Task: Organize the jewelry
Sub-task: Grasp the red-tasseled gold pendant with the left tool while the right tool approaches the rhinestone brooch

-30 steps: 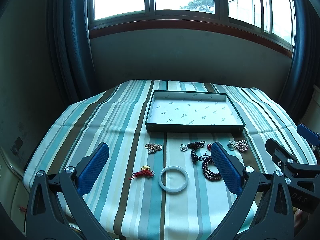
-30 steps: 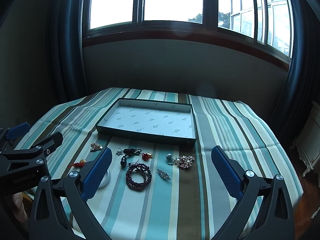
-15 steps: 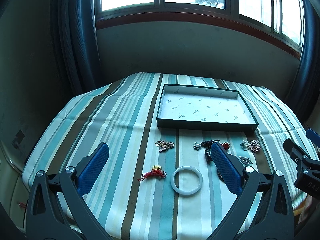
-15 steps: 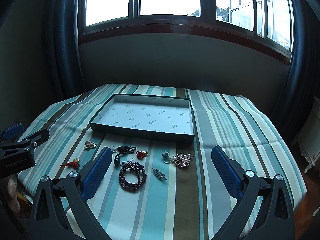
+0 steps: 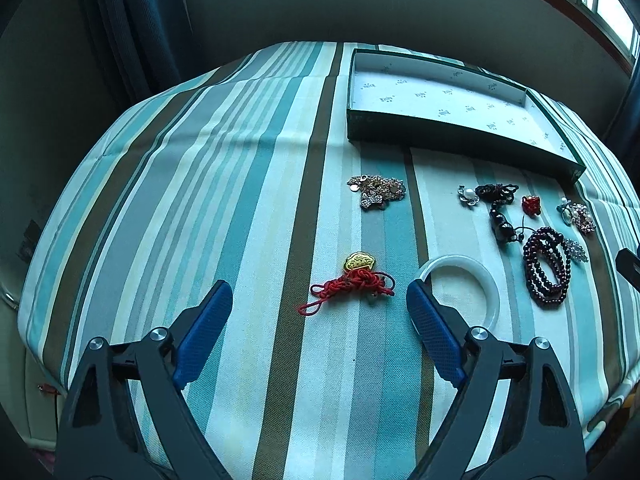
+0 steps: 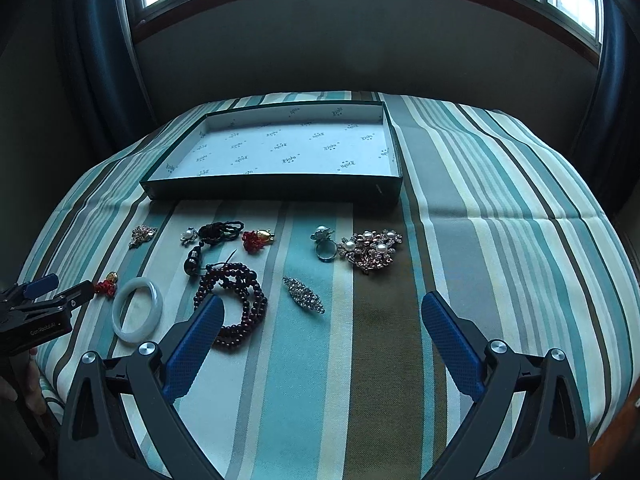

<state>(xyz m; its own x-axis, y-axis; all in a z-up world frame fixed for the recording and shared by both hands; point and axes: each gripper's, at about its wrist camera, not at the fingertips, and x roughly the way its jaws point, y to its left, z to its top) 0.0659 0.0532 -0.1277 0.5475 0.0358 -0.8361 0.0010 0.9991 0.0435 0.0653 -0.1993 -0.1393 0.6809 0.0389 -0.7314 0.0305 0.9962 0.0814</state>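
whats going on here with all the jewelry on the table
A person holds a two-finger gripper in each hand over a striped tablecloth. The jewelry lies loose in front of an empty tray. The left gripper, jaws just narrowed but open with nothing pinched, hangs over the red knotted charm beside the white bangle. The right gripper is open over the crystal brooch, near the dark red beads.

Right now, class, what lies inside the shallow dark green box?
Inside the shallow dark green box only white logo-printed lining paper shows; no jewelry. Anything beneath the paper is covered.
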